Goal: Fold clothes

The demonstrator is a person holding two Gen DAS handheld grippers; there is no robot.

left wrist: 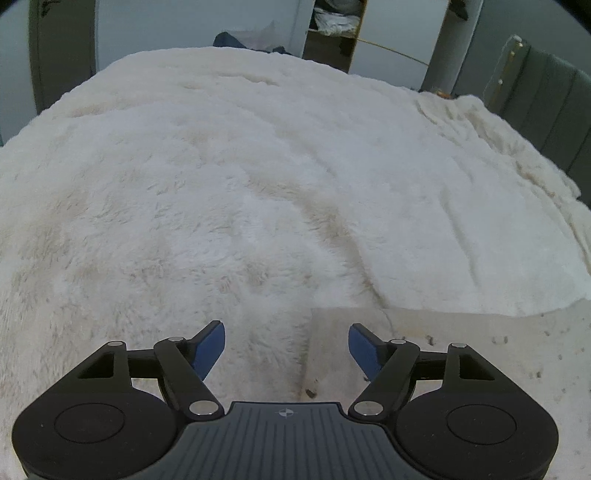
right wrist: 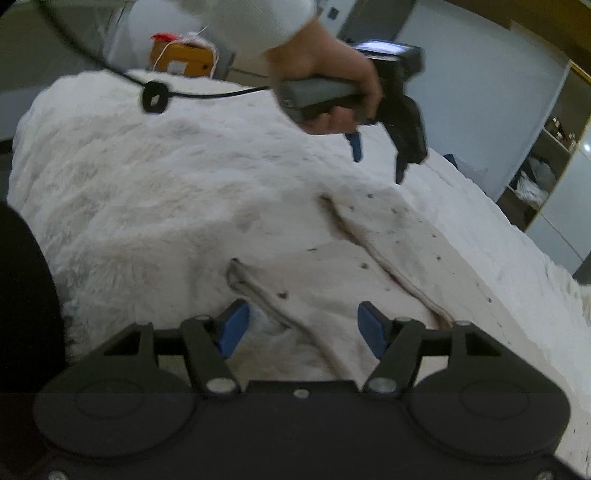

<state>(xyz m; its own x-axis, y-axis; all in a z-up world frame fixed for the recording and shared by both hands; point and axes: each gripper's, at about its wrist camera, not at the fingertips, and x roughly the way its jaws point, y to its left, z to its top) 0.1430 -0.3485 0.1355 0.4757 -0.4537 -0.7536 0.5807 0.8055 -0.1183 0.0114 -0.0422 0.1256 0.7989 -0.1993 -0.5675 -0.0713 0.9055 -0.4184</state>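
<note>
A cream garment with small dark specks (right wrist: 388,258) lies flat on a white fluffy blanket (right wrist: 147,184); two of its parts end in hemmed edges that reach toward the left. My right gripper (right wrist: 303,326) is open just above the nearer hemmed part, holding nothing. My left gripper (left wrist: 286,347) is open and empty over the garment's corner (left wrist: 461,350), which fills the lower right of the left wrist view. The left gripper also shows in the right wrist view (right wrist: 376,162), held in a hand above the garment's far edge, jaws apart.
The blanket (left wrist: 258,166) covers the whole bed. A grey padded headboard (left wrist: 546,107) stands at the right, an open wardrobe (left wrist: 332,33) beyond the bed. An orange box (right wrist: 181,59) and a black cable (right wrist: 155,96) sit at the far edge.
</note>
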